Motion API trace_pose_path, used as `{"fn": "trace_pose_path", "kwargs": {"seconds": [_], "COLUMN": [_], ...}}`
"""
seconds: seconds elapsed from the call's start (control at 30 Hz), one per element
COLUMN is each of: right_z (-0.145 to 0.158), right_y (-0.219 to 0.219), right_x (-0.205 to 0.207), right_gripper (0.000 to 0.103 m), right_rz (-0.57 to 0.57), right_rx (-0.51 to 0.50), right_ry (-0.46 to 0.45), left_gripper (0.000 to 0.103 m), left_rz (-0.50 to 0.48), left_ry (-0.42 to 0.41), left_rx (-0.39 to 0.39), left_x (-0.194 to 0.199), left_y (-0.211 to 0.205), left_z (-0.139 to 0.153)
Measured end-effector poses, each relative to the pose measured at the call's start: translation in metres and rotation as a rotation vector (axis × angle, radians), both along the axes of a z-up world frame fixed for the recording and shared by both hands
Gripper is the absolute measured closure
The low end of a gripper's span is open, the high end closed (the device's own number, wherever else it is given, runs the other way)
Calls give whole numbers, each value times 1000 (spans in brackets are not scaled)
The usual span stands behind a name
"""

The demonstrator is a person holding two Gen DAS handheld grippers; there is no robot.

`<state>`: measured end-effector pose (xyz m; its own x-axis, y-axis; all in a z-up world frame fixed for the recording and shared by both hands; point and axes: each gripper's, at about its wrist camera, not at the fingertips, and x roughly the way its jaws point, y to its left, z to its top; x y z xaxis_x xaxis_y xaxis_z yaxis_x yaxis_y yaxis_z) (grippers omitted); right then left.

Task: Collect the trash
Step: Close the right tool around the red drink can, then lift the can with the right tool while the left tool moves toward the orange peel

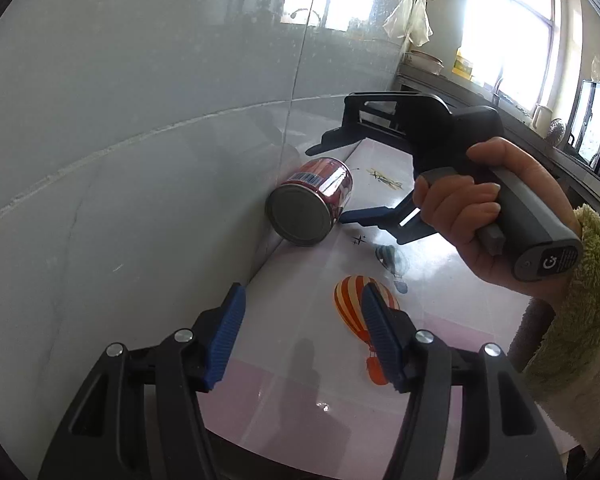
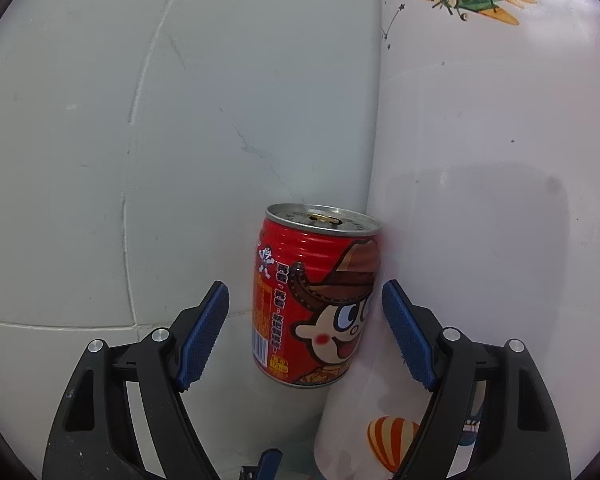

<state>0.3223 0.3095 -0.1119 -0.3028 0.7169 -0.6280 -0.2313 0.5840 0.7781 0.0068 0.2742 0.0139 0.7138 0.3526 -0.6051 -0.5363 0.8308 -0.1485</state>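
Lying at the tabletop (image 1: 440, 280) edge against the wall (image 1: 140, 140), a can (image 1: 310, 204) sits between the right gripper's (image 2: 305, 328) open, untouching jaws; left gripper (image 1: 302, 336) gapes empty.

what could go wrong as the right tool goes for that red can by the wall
1. The red drink can lies on its side against the tiled wall, so a nudge could roll it along the glossy tabletop.
2. The right tool is open with its pads clear of the can; the wall-side finger has little room and may scrape the tile.
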Motion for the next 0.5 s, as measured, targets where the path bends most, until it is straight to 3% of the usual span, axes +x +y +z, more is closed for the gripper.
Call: {"fn": "trace_pose_path", "kwargs": {"seconds": [0.13, 0.23, 0.4, 0.5], "right_z": [-1, -3, -5, -8], "right_y": [20, 26, 31, 60], "right_x": [-5, -7, -11, -12], "right_gripper": [28, 40, 41, 41], "right_rz": [-13, -26, -24, -32], "right_rx": [-7, -25, -1, 4], "right_ry": [-16, -23, -10, -17], "left_gripper": [45, 45, 44, 44], "left_rz": [-5, -5, -8, -13], "left_ry": [0, 0, 6, 10], "left_rx": [-7, -17, -9, -5], "left_x": [-2, 0, 3, 5], "left_y": [2, 3, 2, 0], "left_z": [-2, -2, 0, 1]}}
